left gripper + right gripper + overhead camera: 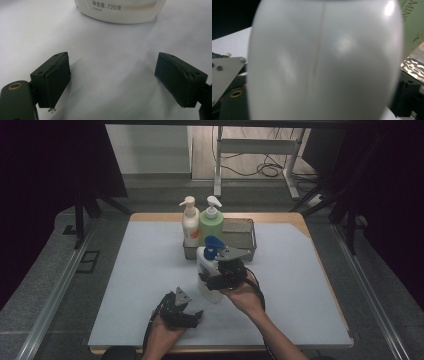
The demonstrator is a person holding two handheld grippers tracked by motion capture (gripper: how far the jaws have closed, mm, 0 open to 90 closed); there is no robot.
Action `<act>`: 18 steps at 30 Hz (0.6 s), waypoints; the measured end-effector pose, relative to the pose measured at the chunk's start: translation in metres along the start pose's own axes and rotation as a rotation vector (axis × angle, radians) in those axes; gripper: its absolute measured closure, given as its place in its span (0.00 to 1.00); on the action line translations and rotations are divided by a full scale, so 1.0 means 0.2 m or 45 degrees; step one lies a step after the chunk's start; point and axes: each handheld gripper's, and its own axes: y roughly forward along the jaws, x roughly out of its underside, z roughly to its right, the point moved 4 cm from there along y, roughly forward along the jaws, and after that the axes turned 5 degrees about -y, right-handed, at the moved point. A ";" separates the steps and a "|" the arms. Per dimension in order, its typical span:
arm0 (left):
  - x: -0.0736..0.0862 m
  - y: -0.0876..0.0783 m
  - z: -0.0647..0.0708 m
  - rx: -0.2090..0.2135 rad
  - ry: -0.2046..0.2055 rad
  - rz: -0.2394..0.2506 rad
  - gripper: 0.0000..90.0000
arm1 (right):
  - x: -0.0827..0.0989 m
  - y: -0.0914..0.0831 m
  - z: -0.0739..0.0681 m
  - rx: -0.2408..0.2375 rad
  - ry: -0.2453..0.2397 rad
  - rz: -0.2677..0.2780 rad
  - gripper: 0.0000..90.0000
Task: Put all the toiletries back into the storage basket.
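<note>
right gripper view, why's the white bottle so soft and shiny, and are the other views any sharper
Right gripper view: the white bottle sits too close, so it blurs, with a glare spot at its upper right. Left gripper view: pads are sharp, the bottle's print readable. High view: dim, dark surroundings, lit table.

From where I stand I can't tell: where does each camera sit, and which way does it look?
High view: above the person's side, looking forward and down on the table; both forearms, the left gripper and the right gripper show.
Left gripper view: rides the left gripper, looking between its open fingers at the mat.
Right gripper view: rides the right gripper, pressed up against the white pump bottle.
Shared: all three show that white pump bottle.
</note>
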 end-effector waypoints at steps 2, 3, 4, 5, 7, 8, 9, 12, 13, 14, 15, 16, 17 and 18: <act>0.00 0.00 0.00 -0.001 0.001 -0.001 0.14 | -0.01 0.01 0.00 0.004 0.002 0.002 0.20; 0.00 0.00 0.00 -0.001 0.001 -0.001 0.14 | -0.01 0.01 0.00 0.007 0.000 0.005 0.23; 0.00 0.00 0.00 -0.001 0.001 -0.001 0.14 | -0.02 0.01 -0.01 0.004 -0.006 0.004 0.27; 0.00 0.00 0.00 -0.001 0.001 -0.001 0.14 | -0.02 0.02 -0.01 -0.009 -0.015 0.001 0.32; 0.00 0.00 0.00 0.000 0.001 -0.001 0.14 | -0.02 0.02 -0.02 -0.021 -0.040 -0.004 0.38; 0.00 0.00 0.00 0.000 0.002 -0.001 0.14 | -0.02 0.02 -0.02 -0.014 -0.051 -0.006 0.38; 0.00 0.00 0.00 -0.002 0.002 -0.003 0.14 | -0.02 0.01 -0.02 -0.016 -0.053 -0.010 0.39; 0.00 0.00 0.00 -0.003 0.002 -0.003 0.15 | -0.02 0.01 -0.01 -0.023 -0.043 -0.018 0.40; 0.00 0.00 0.00 -0.001 0.001 -0.001 0.15 | -0.02 0.01 -0.01 -0.025 -0.043 -0.021 0.40; 0.00 0.00 0.00 -0.002 0.001 -0.002 0.14 | -0.02 0.00 -0.01 -0.026 -0.044 -0.023 0.40; 0.00 0.00 0.00 -0.003 0.002 -0.003 0.15 | -0.02 0.00 -0.01 -0.029 -0.043 -0.026 0.40; 0.00 0.00 0.00 -0.001 0.001 0.000 0.14 | -0.02 0.00 -0.01 -0.033 -0.043 -0.031 0.40; 0.00 0.00 0.00 -0.002 0.001 0.000 0.15 | -0.03 0.00 0.00 -0.039 -0.042 -0.036 0.40; 0.00 0.00 0.00 -0.003 0.001 -0.002 0.14 | -0.03 0.00 0.00 -0.044 -0.039 -0.041 0.40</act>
